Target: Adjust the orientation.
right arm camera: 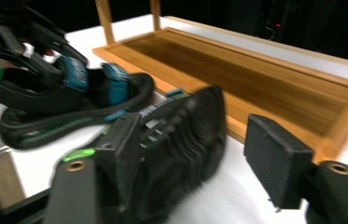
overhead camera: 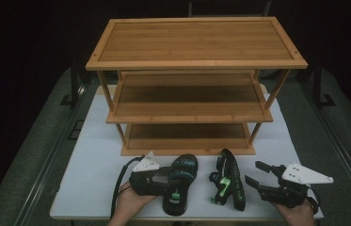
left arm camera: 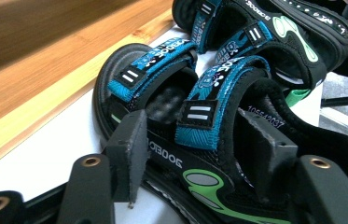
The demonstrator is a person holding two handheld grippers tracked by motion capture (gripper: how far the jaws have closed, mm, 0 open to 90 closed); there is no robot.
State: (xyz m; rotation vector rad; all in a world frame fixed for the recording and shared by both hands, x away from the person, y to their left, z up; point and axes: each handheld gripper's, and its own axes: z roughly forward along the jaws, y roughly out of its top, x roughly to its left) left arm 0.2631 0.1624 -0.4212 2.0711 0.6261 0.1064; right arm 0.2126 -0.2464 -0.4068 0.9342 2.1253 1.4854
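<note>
Two black sandals with blue straps and green marks lie on the white table (overhead camera: pixel 93 165) in front of a bamboo rack (overhead camera: pixel 196 63). The left sandal (overhead camera: pixel 181 181) (left arm camera: pixel 199 116) rests sole down. My left gripper (overhead camera: pixel 175 181) (left arm camera: pixel 197 154) reaches over it from the left, its jaws straddling the rear strap with a small gap at the left pad. The right sandal (overhead camera: pixel 227 181) (right arm camera: pixel 181 130) lies on its side. My right gripper (overhead camera: pixel 254 173) (right arm camera: pixel 204 158) stands open just right of it, the sandal's end against one pad and the other pad free.
The rack has three shelves; its bottom shelf (overhead camera: pixel 187 136) (right arm camera: pixel 255 79) sits on the table just behind the sandals. In the right gripper view the other sandal (right arm camera: pixel 69 93) lies beyond the near one. A hand holds each gripper at the table's front edge.
</note>
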